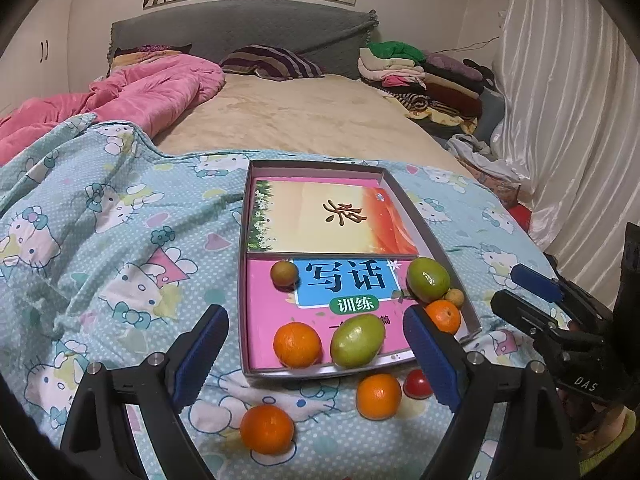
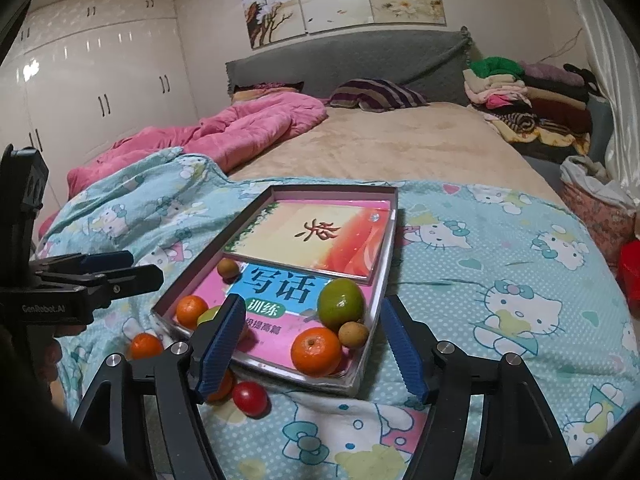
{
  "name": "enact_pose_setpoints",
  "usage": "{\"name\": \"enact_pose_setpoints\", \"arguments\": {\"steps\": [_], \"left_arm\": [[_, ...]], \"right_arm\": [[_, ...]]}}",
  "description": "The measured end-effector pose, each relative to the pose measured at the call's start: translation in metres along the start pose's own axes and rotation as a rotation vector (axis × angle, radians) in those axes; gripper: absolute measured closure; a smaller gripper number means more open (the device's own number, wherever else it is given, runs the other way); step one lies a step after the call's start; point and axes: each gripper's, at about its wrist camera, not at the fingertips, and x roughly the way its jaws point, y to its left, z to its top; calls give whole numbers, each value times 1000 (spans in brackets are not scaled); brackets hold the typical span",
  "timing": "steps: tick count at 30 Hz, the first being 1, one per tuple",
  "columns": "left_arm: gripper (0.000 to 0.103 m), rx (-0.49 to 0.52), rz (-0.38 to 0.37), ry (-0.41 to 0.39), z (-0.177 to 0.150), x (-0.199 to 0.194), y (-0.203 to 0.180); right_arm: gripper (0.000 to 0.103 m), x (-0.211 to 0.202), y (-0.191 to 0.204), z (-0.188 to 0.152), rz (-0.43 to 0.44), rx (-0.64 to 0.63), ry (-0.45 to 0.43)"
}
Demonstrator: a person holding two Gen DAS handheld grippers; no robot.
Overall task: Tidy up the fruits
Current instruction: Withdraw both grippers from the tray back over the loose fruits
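A shallow grey box (image 1: 242, 264) (image 2: 384, 276) lies on the Hello Kitty blanket, with two books inside. In it are two oranges (image 1: 297, 345) (image 1: 443, 315), two green fruits (image 1: 357, 340) (image 1: 428, 279) and two small brown fruits (image 1: 284, 273) (image 1: 455, 297). On the blanket in front lie two oranges (image 1: 267, 429) (image 1: 378, 396) and a red tomato (image 1: 417, 384) (image 2: 250, 398). My left gripper (image 1: 316, 360) is open and empty above the box's near edge. My right gripper (image 2: 314, 350) is open and empty over the box's near corner, around an orange (image 2: 317, 351).
The blanket (image 1: 100, 220) covers the bed's near end. A pink quilt (image 1: 140, 96) lies at the far left and folded clothes (image 1: 420, 76) are stacked at the far right. A white curtain (image 1: 568, 120) hangs on the right, wardrobes (image 2: 100, 80) stand on the left.
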Motion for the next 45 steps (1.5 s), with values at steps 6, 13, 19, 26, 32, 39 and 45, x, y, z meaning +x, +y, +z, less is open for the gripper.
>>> {"name": "enact_pose_setpoints", "arguments": {"steps": [6,13,19,26,32,39,45], "left_arm": [[14,2,-3,-6,-4,-7,0],[14,-3,-1,-8,-9,-13,3],[14,-1,5,-3,-17,-16,5],[14,0,13,10,-29,-20,10],[14,2,18,17,-37,-25,12],[14,18,13,20,-44,-29,7],[14,39,0,25,-54,-29,-3]], "right_arm": [[31,-2,4,-2,15,-13,1],[31,-8,7,-2,19,-21,-6],[31,-12,14,-6,29,-46,3],[31,-18,30,-14,40,-98,13],[31,-19,41,-18,48,-126,21],[31,-29,48,-26,73,-132,22],[31,-35,50,-44,68,-132,57]]}}
